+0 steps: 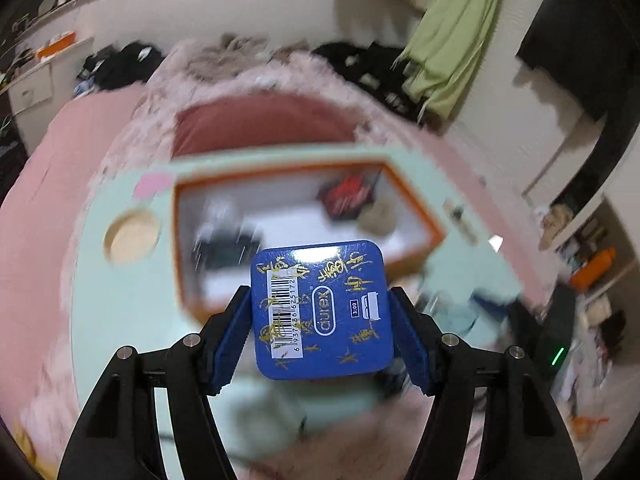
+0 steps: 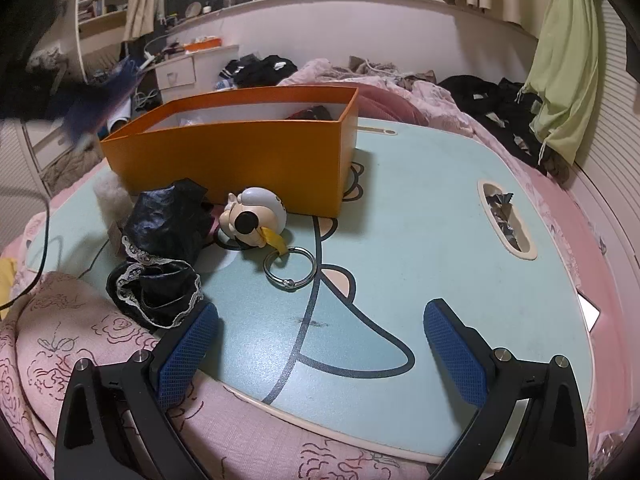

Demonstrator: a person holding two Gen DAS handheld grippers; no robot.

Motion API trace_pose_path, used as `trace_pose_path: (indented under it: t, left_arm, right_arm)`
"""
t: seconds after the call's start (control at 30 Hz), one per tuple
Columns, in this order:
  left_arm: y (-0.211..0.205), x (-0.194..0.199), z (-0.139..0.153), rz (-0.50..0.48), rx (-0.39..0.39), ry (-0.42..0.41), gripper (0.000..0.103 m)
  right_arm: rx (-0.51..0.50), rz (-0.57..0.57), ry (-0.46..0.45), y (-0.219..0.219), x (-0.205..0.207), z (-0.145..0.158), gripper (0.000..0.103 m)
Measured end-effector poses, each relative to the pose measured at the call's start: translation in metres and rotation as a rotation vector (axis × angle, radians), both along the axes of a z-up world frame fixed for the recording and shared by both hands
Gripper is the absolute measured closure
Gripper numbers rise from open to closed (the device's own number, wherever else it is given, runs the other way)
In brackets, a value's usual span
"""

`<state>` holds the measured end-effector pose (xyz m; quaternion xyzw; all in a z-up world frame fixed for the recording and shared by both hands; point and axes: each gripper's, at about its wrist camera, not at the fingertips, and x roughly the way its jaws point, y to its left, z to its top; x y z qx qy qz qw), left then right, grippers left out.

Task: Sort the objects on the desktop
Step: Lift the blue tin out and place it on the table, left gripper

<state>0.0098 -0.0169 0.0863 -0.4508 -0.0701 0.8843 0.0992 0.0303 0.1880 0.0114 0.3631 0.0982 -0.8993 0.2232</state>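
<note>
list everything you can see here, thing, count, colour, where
blue tin: 1, blue with gold scribbles and a barcode, held between the left gripper's pads above the tray
orange box: 1, orange outside, white inside, open-topped, at the far side of the tray
lap tray: 1, pale mint with a cartoon print, on the pink bedding
toy figure: 1, white and cream, lying in front of the box
metal ring: 1, silver, joined to the figure by a yellow strap
black lace cloth: 1 bundle, black with white trim, tray's near-left edge
green garment: 1, light green, hanging at the far right
left gripper: 1, black with blue pads, shut on the tin
right gripper: 1, black with blue pads, open, empty, low over the tray's near edge
</note>
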Motion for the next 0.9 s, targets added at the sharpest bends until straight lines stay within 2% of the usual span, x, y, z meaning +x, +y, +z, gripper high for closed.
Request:
trace_pose_path:
  t: [0.13, 0.27, 0.33, 0.43, 0.47, 0.53, 0.57, 0.63, 0.73, 0.8, 0.83, 0.9]
  left_arm:
    - [0.000, 0.014, -0.046, 0.038, -0.110, -0.034, 0.036]
    - [0.016, 0.011, -0.065, 0.012, -0.115, -0.025, 0.036]
    - [0.021, 0.004, -0.066, 0.028, -0.114, 0.003, 0.036]
    - [0.022, 0.006, -0.056, 0.048, -0.068, 0.048, 0.036]
    - [0.019, 0.013, -0.050, 0.050, -0.038, 0.084, 0.034]
    - [0.013, 0.024, -0.044, 0.057, -0.022, 0.117, 0.021]
    - [0.010, 0.030, -0.043, 0.067, -0.033, 0.125, 0.018]
    - [0.007, 0.040, -0.044, 0.077, -0.069, 0.124, 0.018]
    - [0.006, 0.053, -0.062, 0.070, -0.154, 0.094, 0.018]
    - [0.006, 0.055, -0.076, 0.067, -0.167, 0.088, 0.015]
    - [0.008, 0.055, -0.083, 0.079, -0.181, 0.086, 0.010]
    - [0.009, 0.054, -0.086, 0.095, -0.179, 0.121, 0.007]
  right_arm:
    - [0.000, 0.000, 0.001, 0.000, 0.000, 0.000, 0.000]
    - [-0.002, 0.000, 0.000, 0.000, 0.000, 0.000, 0.000]
    - [-0.002, -0.001, 0.000, 0.000, 0.000, 0.000, 0.000]
    - [-0.002, 0.000, 0.000, 0.000, 0.000, 0.000, 0.000]
    - [-0.002, 0.000, 0.001, 0.000, 0.000, 0.000, 0.000]
    - [-0.001, 0.000, 0.001, -0.001, 0.000, 0.001, 0.000]
    - [-0.001, 0.000, 0.001, -0.001, 0.000, 0.001, 0.000]
    - [-0.001, 0.000, 0.001, -0.001, 0.000, 0.001, 0.000]
    - [-0.001, 0.000, 0.001, -0.001, 0.001, 0.001, 0.000]
    - [0.000, -0.001, 0.001, -0.001, 0.001, 0.001, 0.000]
    - [0.002, -0.002, 0.003, -0.001, 0.001, 0.001, 0.000]
    - [0.002, -0.002, 0.001, -0.002, 0.001, 0.002, 0.000]
